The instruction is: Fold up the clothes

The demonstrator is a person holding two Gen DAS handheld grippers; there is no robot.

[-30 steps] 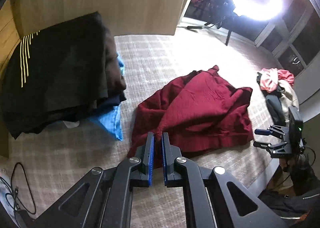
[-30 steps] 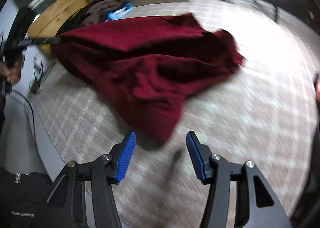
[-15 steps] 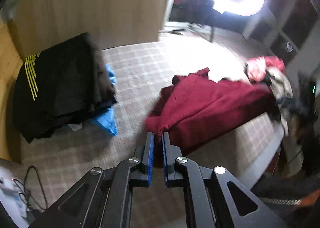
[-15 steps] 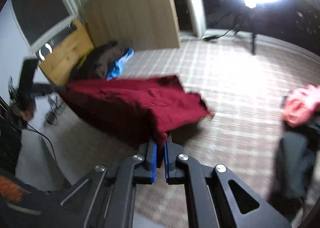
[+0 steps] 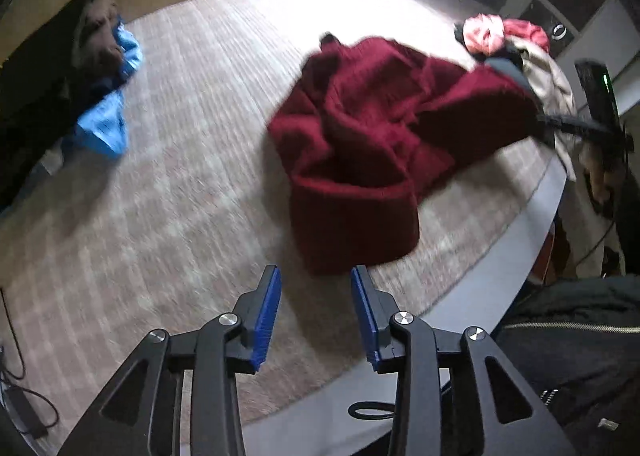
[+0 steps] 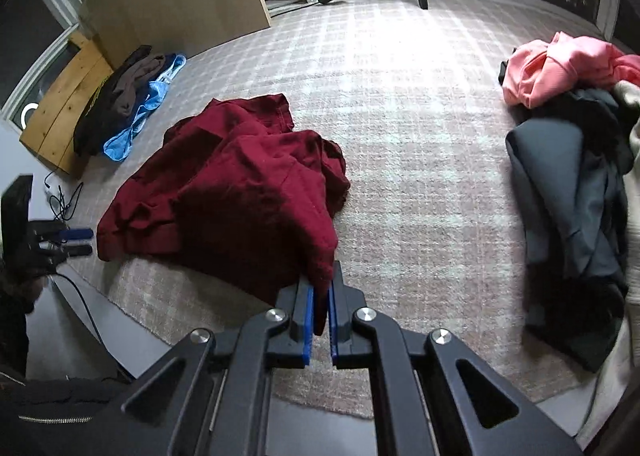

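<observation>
I see the red garment (image 6: 240,184) lying crumpled on the carpet (image 6: 420,136). My right gripper (image 6: 319,320) has its jaws clamped on the garment's near edge. My left gripper (image 5: 316,320) hangs beside the cloth, jaws opening, nothing between them.

Dark red garment (image 6: 240,184), beige checked carpet (image 6: 400,116), blue-padded black tongs (image 6: 319,312), pink top (image 6: 560,68)

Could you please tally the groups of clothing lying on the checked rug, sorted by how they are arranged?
Loose dark red knitted garment, crumpled mid-rug: 1
Stacked pile of dark and blue clothes by the wooden panel: 1
Unsorted heap of pink, grey and cream clothes: 1
Total: 3
</observation>
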